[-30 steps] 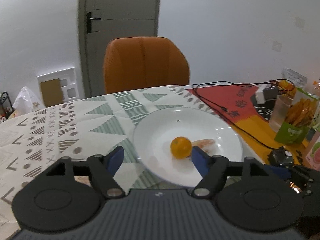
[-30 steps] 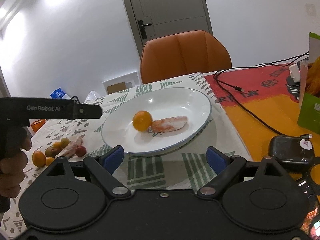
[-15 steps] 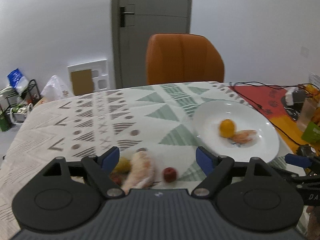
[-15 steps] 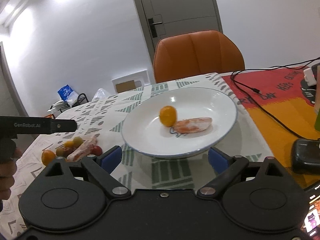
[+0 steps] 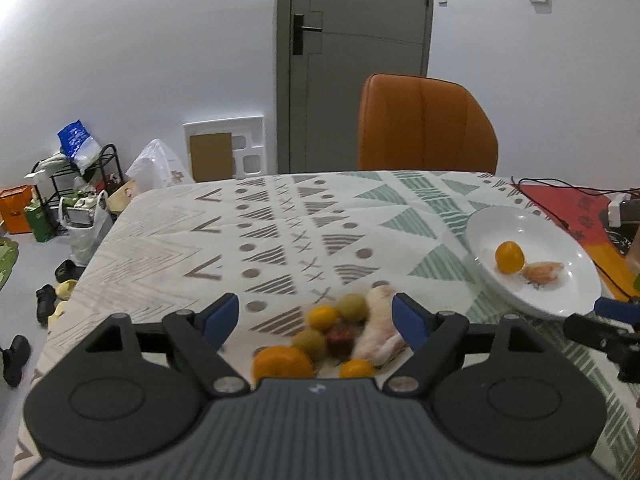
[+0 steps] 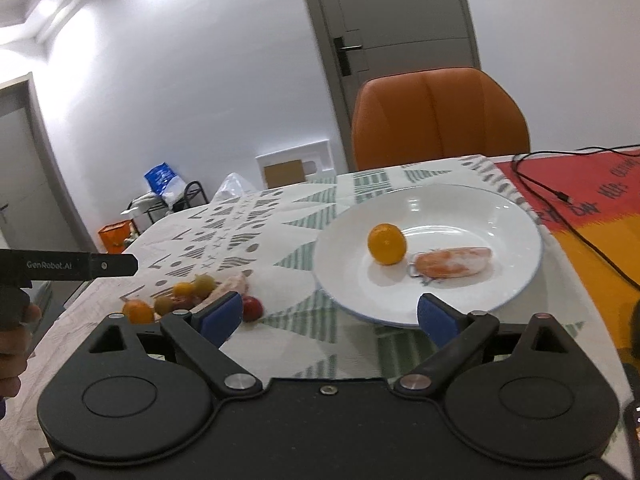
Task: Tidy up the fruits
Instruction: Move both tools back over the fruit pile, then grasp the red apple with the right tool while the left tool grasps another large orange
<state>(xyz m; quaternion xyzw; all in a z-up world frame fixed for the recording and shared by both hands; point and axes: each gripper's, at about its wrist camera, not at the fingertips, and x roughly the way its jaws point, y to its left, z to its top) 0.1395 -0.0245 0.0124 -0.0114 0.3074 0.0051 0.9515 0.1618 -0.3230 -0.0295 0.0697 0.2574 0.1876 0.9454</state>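
A white plate (image 5: 560, 308) (image 6: 512, 216) on the patterned tablecloth holds an orange (image 5: 509, 256) (image 6: 386, 244) and a pale pink peeled piece (image 5: 543, 271) (image 6: 452, 262). Left of the plate lies a pile of small fruits (image 5: 328, 328) (image 6: 180, 296): orange, green and red ones beside a long pale pink piece (image 5: 380, 332). A red fruit (image 6: 252, 308) sits at the pile's right edge. My left gripper (image 5: 316, 318) hangs open just above the pile, holding nothing. My right gripper (image 6: 330, 316) stands open and empty at the plate's near rim.
An orange chair (image 5: 426, 124) stands at the table's far side before a grey door (image 5: 352, 60). A black cable (image 6: 560, 200) crosses a red and yellow mat (image 6: 592, 216) right of the plate. Bags and a rack (image 5: 72, 188) clutter the floor at left.
My left gripper has swung left from the plate to over the fruit pile. The right gripper has shifted a little; both stay open. The fruits on the plate have not moved.
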